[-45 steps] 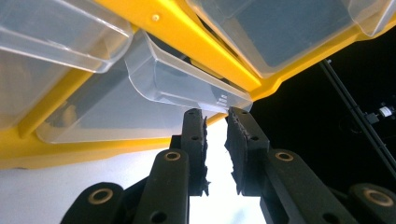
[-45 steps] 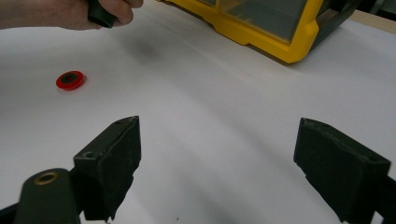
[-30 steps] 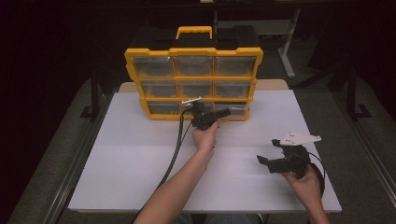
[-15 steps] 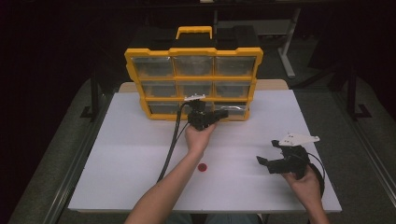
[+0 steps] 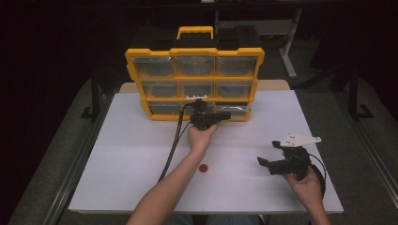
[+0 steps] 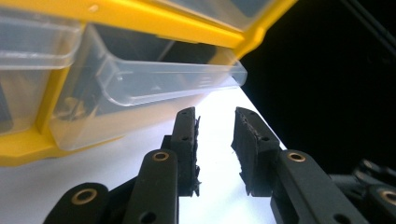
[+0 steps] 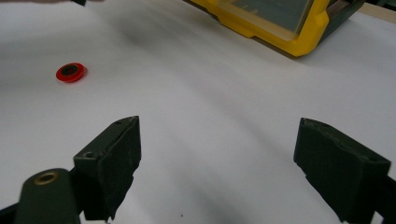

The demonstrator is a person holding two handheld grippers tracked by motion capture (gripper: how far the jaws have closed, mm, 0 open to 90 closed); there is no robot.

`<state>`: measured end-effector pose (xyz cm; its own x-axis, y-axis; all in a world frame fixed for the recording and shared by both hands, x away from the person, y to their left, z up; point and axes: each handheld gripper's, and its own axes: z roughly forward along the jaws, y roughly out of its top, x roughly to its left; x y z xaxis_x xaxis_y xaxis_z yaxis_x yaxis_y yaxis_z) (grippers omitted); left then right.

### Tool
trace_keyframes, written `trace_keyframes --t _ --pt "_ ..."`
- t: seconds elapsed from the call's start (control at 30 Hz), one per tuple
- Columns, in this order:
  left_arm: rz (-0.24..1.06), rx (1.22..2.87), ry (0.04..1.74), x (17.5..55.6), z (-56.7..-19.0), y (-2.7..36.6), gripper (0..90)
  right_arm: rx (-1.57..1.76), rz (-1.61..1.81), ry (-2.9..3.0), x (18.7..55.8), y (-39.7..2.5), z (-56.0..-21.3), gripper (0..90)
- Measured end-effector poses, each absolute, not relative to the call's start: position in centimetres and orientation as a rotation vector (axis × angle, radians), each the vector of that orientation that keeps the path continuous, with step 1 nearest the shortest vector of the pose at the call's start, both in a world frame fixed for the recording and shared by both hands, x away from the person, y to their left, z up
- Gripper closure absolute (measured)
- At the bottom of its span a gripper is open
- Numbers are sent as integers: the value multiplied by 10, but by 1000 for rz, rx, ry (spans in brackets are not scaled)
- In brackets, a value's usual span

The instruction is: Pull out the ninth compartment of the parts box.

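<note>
Left gripper [image 5: 224,115] at the organizer's [image 5: 194,83] bottom-right drawer [image 6: 140,88] — jaws narrowly parted, empty.
Thin clear plastic, light, slick — pinch its front lip; your right gripper [image 5: 267,160] idles wide.

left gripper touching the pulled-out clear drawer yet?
Apart. In the left gripper view, white table shows between the left gripper jaw tips and the clear drawer of the yellow organizer; the jaws stand slightly open, gripping nothing.
</note>
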<state>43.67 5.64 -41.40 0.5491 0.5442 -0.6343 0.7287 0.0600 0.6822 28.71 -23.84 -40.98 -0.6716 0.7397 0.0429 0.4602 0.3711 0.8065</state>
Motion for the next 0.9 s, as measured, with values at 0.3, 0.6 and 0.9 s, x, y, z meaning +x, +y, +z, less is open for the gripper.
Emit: trace_keyframes --t 0.3,0.6,0.9 --pt "-108 1651 1064 434 -414 50 681 1056 1210 2301 287 -243 -409 140" --pt "-78 1704 1017 432 -412 50 660 1057 1205 2309 286 -239 -409 141" --pt "211 1988 638 432 -368 47 583 1048 1205 2313 288 -238 -409 141"
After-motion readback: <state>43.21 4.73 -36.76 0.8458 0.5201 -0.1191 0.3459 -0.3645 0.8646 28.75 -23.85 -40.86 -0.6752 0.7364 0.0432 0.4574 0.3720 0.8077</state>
